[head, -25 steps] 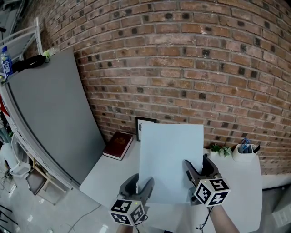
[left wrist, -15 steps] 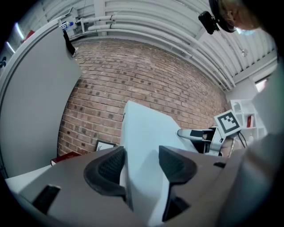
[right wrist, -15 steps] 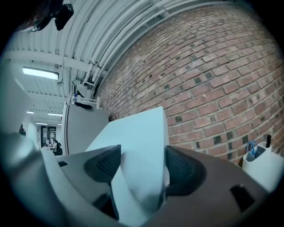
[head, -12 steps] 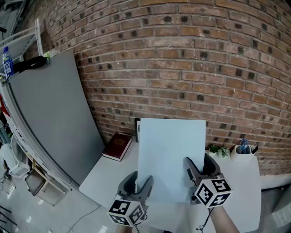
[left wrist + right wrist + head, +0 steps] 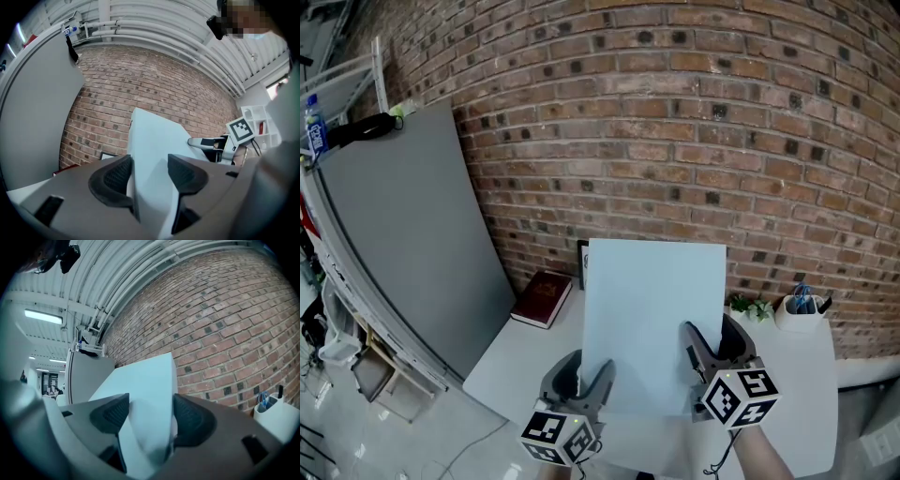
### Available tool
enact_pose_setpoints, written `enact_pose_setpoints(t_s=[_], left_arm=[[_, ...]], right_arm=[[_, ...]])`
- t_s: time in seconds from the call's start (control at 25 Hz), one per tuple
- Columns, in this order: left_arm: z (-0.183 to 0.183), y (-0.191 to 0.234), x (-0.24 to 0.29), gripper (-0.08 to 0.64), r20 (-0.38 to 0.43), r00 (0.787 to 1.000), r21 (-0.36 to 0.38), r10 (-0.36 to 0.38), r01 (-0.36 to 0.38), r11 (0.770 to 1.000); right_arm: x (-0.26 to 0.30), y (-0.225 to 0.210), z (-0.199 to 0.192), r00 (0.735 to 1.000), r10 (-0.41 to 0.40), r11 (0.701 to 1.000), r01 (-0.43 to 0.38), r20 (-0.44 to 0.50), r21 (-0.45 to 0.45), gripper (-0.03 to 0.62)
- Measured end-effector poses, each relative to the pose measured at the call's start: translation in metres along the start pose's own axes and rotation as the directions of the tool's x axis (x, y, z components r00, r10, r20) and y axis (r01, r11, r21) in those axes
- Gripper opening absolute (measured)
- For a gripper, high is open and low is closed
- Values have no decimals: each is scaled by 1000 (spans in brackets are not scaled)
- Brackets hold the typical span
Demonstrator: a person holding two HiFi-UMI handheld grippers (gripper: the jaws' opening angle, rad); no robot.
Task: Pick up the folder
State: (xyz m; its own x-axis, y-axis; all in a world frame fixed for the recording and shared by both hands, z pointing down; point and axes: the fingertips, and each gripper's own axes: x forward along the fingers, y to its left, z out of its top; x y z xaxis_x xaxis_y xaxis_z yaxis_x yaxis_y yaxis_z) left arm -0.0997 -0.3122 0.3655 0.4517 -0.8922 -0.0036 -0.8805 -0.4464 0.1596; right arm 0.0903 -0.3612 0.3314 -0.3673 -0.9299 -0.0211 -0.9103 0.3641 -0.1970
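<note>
Folder [image 5: 653, 319] upright in left gripper [image 5: 584, 375] (level).

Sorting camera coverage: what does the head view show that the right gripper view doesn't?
Head view only: the red book, plant, white table and left tool gripping the folder. Right gripper view only: the ceiling pipes and a lit ceiling lamp. Both: the folder, brick wall, grey board and pen cup.
</note>
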Motion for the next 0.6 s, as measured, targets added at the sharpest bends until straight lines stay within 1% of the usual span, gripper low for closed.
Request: enact_pose_setpoints(t_s=[0.6], left_arm=[[2,-3,-5,241,10,1000,6,1,-1,1000]], right_arm=[[-6,3,2,1000,-9,1000,9,9,-11,295]])
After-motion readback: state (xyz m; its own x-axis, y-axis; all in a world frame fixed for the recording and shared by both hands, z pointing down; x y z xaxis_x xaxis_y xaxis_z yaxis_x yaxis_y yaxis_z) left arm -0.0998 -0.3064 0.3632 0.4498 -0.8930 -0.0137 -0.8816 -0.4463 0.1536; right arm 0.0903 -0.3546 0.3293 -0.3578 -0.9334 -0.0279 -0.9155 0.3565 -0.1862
